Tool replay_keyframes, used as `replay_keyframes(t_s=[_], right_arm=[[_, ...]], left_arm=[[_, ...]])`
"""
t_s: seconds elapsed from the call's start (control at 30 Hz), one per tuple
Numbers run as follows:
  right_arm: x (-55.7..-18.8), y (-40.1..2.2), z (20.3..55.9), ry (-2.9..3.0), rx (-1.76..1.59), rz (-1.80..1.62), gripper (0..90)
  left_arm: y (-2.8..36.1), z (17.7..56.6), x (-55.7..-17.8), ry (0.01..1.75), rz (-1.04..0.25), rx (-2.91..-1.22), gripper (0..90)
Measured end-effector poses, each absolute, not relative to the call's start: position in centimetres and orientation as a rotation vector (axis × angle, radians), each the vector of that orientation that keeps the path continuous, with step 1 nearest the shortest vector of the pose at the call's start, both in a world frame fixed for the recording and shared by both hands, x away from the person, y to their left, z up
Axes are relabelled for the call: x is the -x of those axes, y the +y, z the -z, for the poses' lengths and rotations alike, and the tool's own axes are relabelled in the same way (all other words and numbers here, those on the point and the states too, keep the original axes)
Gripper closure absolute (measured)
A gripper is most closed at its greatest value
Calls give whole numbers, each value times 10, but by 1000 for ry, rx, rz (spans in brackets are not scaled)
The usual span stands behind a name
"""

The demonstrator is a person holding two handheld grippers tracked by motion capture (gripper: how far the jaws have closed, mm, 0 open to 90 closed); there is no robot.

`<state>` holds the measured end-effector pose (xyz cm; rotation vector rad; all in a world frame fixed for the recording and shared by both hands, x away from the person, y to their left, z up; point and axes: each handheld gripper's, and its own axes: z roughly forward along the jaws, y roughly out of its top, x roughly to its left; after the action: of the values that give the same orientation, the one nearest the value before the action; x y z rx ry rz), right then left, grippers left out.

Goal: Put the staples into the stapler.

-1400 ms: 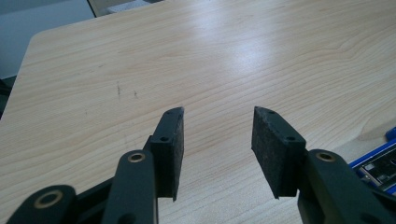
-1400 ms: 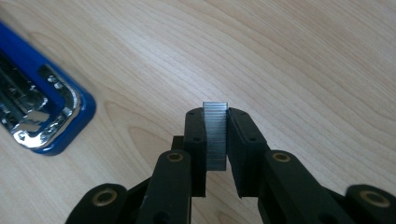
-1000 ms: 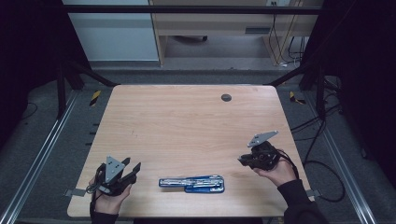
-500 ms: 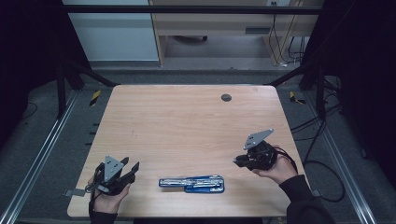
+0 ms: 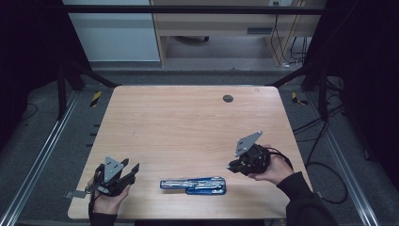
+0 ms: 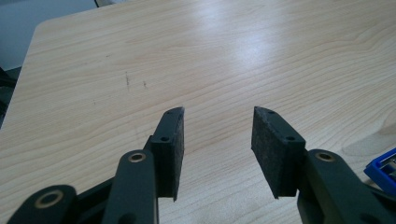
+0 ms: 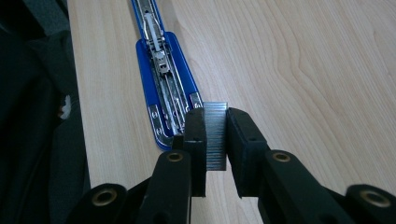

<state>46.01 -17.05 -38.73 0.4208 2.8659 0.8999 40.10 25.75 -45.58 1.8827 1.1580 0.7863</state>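
A blue stapler (image 5: 193, 184) lies swung open flat near the table's front edge, its metal staple channel (image 7: 158, 60) facing up. My right gripper (image 5: 232, 166) hovers just right of it, jaws pointing at it. In the right gripper view my right gripper (image 7: 215, 112) is shut on a silver strip of staples (image 7: 215, 135), held edge-up just short of the stapler's near end. My left gripper (image 5: 131, 165) rests at the front left corner, open. Nothing lies between the pads of the left gripper (image 6: 217, 114), and a corner of the stapler (image 6: 383, 170) shows at its right.
A dark round grommet (image 5: 227, 98) sits in the wooden table top (image 5: 188, 127) near the far edge. Metal frame rails run along both sides of the table. Cables (image 5: 324, 127) hang off the right side, and a desk stands beyond the table.
My right gripper has moved left toward the stapler and risen slightly, still holding the staples. The left gripper and the stapler have not moved.
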Motion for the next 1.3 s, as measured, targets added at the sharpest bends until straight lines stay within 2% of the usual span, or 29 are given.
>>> replay_keyframes(t_s=[0.63, 1.3], right_arm=[[-457, -132, 397, 2972, -181, -797, 781], [-470, -116, 422, 3070, -97, -741, 781]], left_arm=[[257, 457, -402, 1161, -786, -1899, 544], [256, 459, -403, 1159, -781, -1908, 544]])
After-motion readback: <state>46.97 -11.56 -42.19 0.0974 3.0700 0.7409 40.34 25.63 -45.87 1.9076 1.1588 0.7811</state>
